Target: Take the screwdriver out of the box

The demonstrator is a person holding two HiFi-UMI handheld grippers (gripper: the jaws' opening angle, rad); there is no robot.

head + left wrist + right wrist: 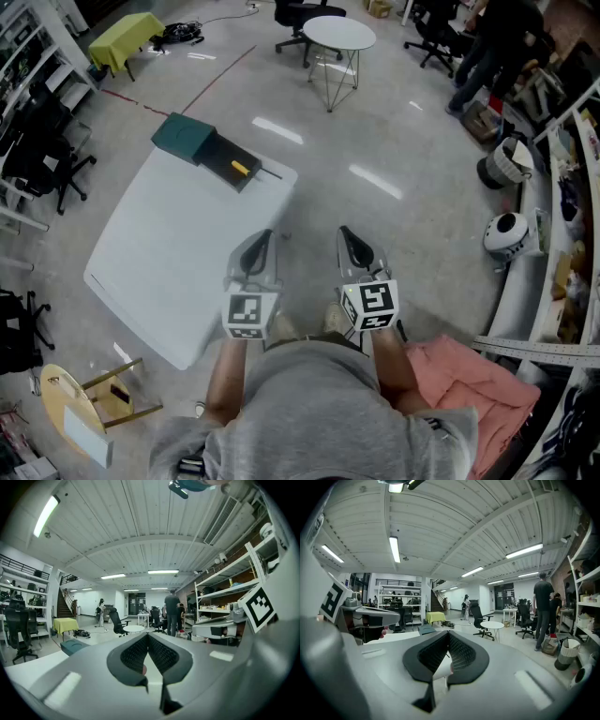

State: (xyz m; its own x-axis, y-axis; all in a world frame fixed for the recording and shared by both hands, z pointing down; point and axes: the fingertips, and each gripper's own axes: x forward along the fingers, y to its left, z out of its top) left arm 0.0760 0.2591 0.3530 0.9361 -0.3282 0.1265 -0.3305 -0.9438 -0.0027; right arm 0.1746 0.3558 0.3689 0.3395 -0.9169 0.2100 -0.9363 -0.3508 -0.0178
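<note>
At the far end of the white table (169,253) lies an open black box (225,161) with its green lid (183,137) beside it. In the box lies a screwdriver (241,168) with a yellow handle. My left gripper (265,234) hovers by the table's near right corner, well short of the box, shut with nothing between its jaws. My right gripper (344,231) hangs over the floor to the right of the table, also shut and empty. In the left gripper view the pads (136,653) meet at the tip and the green lid (74,645) shows far ahead. In the right gripper view the lid (425,629) shows beyond the closed gripper (448,633).
A round white table (339,34) and office chairs stand on the floor beyond. A yellow-covered table (127,39) is at the far left. Shelving and people fill the right side. A wooden stool (84,398) stands at the lower left and a pink cloth (473,384) lies at the lower right.
</note>
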